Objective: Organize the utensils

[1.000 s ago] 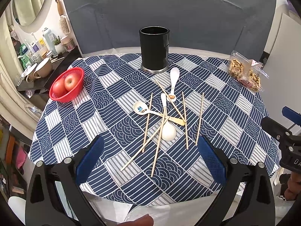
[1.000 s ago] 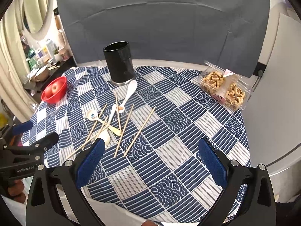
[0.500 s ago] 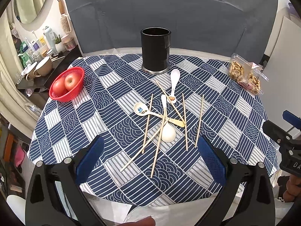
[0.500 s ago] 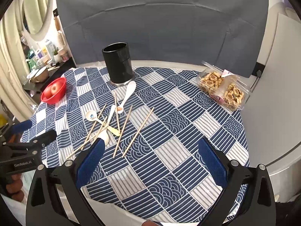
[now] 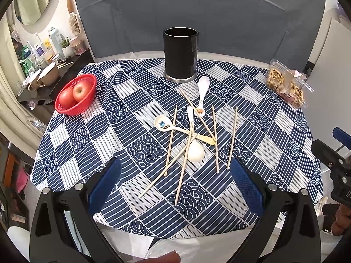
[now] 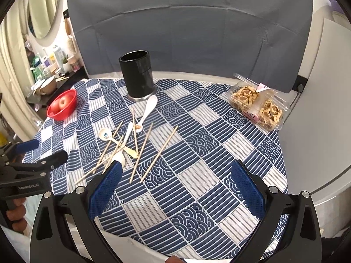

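Note:
A black cylindrical holder [image 5: 180,55] stands upright at the back of the round table; it also shows in the right wrist view [image 6: 138,75]. In front of it lies a loose pile: three white ceramic spoons [image 5: 196,151] and several wooden chopsticks [image 5: 232,138], crossing each other, seen too in the right wrist view [image 6: 159,153]. My left gripper [image 5: 175,186] is open and empty, held above the table's near edge, just short of the pile. My right gripper [image 6: 175,188] is open and empty, over the near right part of the table, right of the pile.
A red basket with two apples [image 5: 75,95] sits at the table's left edge. A clear plastic box of biscuits [image 6: 257,105] lies at the right edge. A blue patterned cloth [image 5: 109,118] covers the table. A grey backdrop stands behind; a cluttered shelf is at left.
Both grippers have edged slightly forward toward the table. Nothing on the table has moved, and both grippers stay open.

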A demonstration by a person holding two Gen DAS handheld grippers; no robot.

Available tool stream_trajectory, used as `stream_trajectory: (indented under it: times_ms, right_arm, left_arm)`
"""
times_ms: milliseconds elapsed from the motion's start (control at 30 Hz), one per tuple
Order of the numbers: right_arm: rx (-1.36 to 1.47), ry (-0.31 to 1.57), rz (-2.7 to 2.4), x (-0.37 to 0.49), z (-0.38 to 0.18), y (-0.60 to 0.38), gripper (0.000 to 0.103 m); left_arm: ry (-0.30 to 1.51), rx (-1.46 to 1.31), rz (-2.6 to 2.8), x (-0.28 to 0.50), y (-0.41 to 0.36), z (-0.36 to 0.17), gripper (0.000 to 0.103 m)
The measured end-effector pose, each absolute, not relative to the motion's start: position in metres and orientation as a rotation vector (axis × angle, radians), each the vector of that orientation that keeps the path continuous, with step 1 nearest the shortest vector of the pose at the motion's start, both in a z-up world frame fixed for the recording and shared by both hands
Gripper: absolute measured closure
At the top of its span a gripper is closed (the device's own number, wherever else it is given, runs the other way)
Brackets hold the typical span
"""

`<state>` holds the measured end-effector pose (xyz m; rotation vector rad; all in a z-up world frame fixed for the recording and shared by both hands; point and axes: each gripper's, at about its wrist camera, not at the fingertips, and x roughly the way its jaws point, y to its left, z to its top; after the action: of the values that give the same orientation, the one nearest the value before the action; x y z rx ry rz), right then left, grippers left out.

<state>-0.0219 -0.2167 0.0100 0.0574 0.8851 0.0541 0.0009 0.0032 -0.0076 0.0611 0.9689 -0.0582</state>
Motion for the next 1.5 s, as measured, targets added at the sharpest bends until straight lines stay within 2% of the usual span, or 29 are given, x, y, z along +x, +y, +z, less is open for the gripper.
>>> stream_trajectory:
  times_ms: [600, 1500]
  right_arm:
    - [0.096, 0.895, 0.028, -0.024, 0.007, -0.226, 0.008]
    - [0.067, 1.073, -0.042, 0.016, -0.042, -0.214, 0.008]
  left_arm:
    - [0.944, 0.155, -0.003, -0.001, 0.023, -0.017, 0.006]
    - [1.114, 0.133, -0.05, 0.042, 0.056, -0.069, 0.006]
